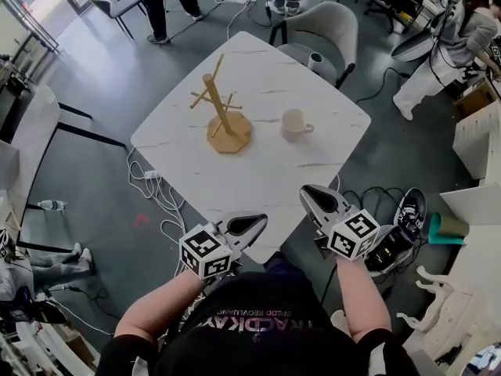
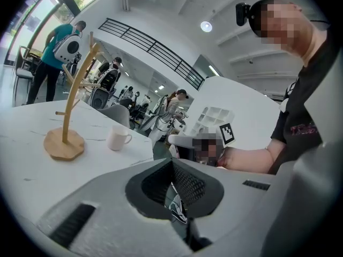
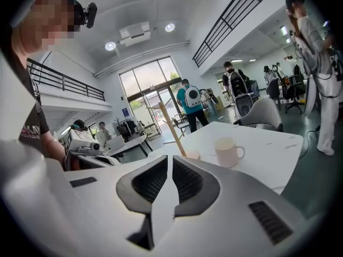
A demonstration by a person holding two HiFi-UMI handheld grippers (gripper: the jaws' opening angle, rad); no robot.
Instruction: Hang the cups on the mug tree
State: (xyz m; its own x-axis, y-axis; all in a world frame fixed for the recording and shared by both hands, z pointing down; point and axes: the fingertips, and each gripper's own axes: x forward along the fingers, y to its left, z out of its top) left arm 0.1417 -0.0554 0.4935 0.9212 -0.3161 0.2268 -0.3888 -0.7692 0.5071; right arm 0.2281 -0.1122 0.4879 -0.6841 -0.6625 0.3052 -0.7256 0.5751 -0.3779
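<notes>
Idle at the near table [image 1: 258, 182] edge, nothing held.
Left gripper [image 1: 254, 222] and right gripper [image 1: 313, 194] both pinched together, empty. Cup [image 1: 294, 124] stands just right of tree [image 1: 221, 108]. If I reach in without spreading the jaws, I'll likely knock it over.

1. The wooden mug tree [image 1: 223, 108] stands up straight on a flat base on the white table [image 1: 258, 171].
2. The white cup [image 1: 294, 124] stands upright near the tree, on its right, not touching it.
</notes>
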